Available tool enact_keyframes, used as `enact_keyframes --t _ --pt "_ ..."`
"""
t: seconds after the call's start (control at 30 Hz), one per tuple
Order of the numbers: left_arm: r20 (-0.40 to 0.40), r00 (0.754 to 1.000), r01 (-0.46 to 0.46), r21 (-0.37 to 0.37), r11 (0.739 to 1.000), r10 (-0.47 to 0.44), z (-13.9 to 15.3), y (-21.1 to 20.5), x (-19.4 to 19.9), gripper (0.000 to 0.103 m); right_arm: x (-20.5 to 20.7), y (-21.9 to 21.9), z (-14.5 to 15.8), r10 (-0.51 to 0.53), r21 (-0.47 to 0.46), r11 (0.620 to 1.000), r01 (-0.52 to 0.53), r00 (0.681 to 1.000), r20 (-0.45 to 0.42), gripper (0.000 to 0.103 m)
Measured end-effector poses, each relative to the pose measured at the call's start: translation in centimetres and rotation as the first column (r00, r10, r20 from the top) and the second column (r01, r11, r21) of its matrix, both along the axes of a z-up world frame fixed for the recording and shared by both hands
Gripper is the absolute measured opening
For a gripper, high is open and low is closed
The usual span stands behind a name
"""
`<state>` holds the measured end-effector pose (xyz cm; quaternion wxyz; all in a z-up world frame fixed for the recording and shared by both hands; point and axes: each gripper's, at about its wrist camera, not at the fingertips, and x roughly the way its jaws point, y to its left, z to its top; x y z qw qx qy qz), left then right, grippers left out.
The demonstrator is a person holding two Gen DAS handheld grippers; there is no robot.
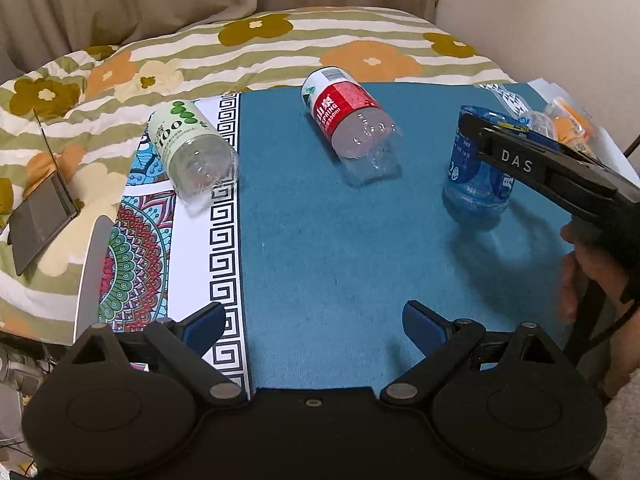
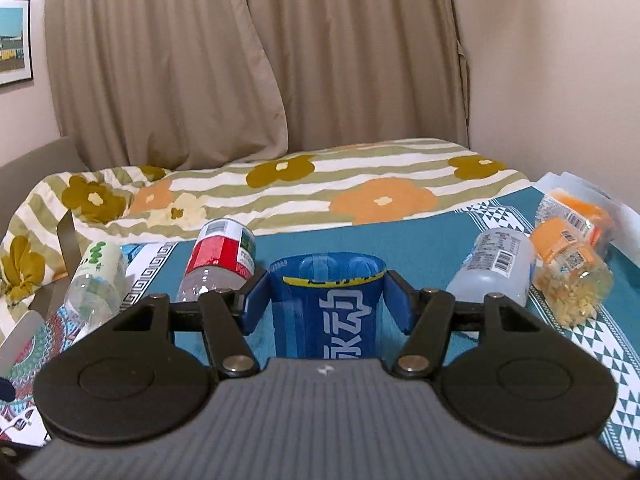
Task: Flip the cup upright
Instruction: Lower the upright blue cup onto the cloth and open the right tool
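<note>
Left wrist view: left gripper point(image 1: 312, 326) hovers low over the teal mat point(image 1: 320, 240), jaws spread wide w/ nothing between them. Right gripper point(image 1: 480, 130) reaches in from the right edge, person's hand point(image 1: 576, 276) on its handle, tips at the rim of the blue cup point(image 1: 476, 164), which stands on the mat w/ its open end up. Further left, a red-label cup point(image 1: 348, 124) and a green-label cup point(image 1: 192, 148) lie on their sides, the green one on the patterned cloth point(image 1: 136, 248). Floral bedding point(image 1: 280, 52) behind, laptop point(image 1: 40, 208) on it at left. Right gripper body hides part of the blue cup's rim.

Right wrist view: right gripper point(image 2: 327, 300) level, blue pads point(image 2: 256, 300) pressed against both sides of the blue cup point(image 2: 326, 308), clamped on it; cup upright. A clear cup w/ barcode label point(image 2: 496, 268) and orange-label ones point(image 2: 572, 268) lie at right. Beige curtains point(image 2: 240, 60) at back, framed pic point(image 2: 14, 40) at left. Cup's base hidden by gripper housing.
</note>
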<state>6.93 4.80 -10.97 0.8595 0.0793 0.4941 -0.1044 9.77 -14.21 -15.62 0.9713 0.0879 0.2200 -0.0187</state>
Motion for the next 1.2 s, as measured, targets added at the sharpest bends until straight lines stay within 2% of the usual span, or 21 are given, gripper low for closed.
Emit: enact_keyframes --t 0.27,0.47,0.87,0.93,0.97,1.0,1.2 --pt "0.003 1.0 0.022 -0.004 1.0 -0.022 0.2 -0.5 -0.2 0.097 -1.7 0.4 0.5 0.028 -0.019 0.999 -0.029 0.998 -0.057 0.077" --pt "-0.001 1.0 0.014 -0.017 1.0 -0.014 0.0 -0.6 -0.3 0.097 -2.8 1.1 0.1 0.065 -0.077 0.995 -0.069 0.997 -0.051 0.077" --pt "0.003 1.0 -0.025 -0.013 1.0 0.025 -0.1 -0.3 -1.1 0.097 -2.9 0.8 0.0 0.087 -0.068 0.994 -0.09 0.995 -0.044 0.077" --pt "0.007 0.999 -0.031 -0.016 0.999 0.031 0.1 -0.4 -1.2 0.097 -2.9 0.7 0.0 0.101 -0.058 0.993 -0.104 0.993 -0.056 0.084" --pt "0.011 0.999 -0.034 -0.019 0.999 0.035 0.2 -0.4 -1.3 0.097 -2.7 0.7 0.1 0.106 -0.049 0.993 -0.11 0.992 -0.072 0.096" --pt "0.015 0.999 -0.037 -0.021 0.999 0.038 0.4 -0.5 -1.4 0.097 -2.7 0.6 0.1 0.109 -0.043 0.993 -0.113 0.99 -0.087 0.102" --pt "0.065 0.997 -0.048 -0.029 0.998 0.05 2.7 -1.3 -2.0 0.097 -3.0 -0.1 2.3 0.142 -0.032 0.989 -0.148 0.981 -0.131 0.103"
